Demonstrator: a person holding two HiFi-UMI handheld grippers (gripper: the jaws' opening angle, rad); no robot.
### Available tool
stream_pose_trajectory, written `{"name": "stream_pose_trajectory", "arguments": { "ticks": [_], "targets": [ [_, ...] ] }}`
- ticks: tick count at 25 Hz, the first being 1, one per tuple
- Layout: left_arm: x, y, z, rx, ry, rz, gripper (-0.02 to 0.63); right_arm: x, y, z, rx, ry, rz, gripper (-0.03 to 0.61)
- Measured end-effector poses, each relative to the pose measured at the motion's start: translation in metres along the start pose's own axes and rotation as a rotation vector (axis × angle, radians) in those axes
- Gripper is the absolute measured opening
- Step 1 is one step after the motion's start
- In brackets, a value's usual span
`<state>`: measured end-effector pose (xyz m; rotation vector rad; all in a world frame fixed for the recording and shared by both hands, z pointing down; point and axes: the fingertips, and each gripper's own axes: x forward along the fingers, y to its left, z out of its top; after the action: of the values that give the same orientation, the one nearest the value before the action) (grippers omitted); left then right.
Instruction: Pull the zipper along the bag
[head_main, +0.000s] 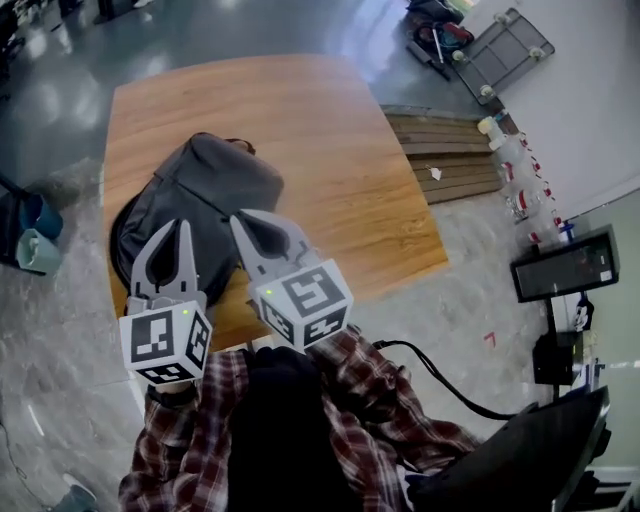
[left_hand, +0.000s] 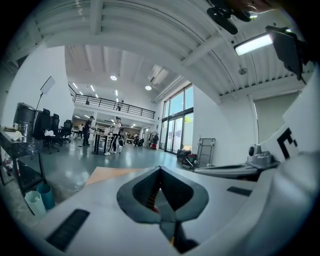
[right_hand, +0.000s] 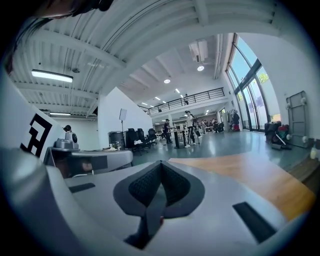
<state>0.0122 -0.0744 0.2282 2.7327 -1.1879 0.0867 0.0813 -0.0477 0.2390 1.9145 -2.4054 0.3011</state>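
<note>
A dark grey backpack (head_main: 205, 190) lies on the left part of the wooden table (head_main: 330, 140); I cannot make out its zipper from here. My left gripper (head_main: 183, 227) is held up over the bag's near end, jaws shut and empty. Just to its right, my right gripper (head_main: 238, 219) is also shut with nothing in it. Both point away from the person, above the bag and not touching it. The left gripper (left_hand: 160, 168) in its own view and the right gripper (right_hand: 160, 163) in its own view look out across the hall, pads pressed together; the bag is hidden in both.
A slatted wooden pallet (head_main: 450, 150) adjoins the table's right edge, with bottles (head_main: 515, 170) beside it. A wheeled cart (head_main: 500, 50) stands at the far right, and a monitor (head_main: 565, 265) on a stand nearer. Blue bins (head_main: 35, 235) sit left. People (left_hand: 116, 135) stand far off.
</note>
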Motion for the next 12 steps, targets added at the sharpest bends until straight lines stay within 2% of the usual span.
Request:
{"name": "stream_pose_trajectory", "arguments": {
  "ticks": [7, 12],
  "targets": [
    [-0.005, 0.004, 0.003, 0.012, 0.007, 0.009, 0.006, 0.004, 0.008, -0.004, 0.007, 0.028, 0.008, 0.006],
    [0.008, -0.004, -0.015, 0.008, 0.014, 0.001, 0.007, 0.004, -0.009, -0.021, 0.013, 0.038, 0.0, 0.008]
  ]
}}
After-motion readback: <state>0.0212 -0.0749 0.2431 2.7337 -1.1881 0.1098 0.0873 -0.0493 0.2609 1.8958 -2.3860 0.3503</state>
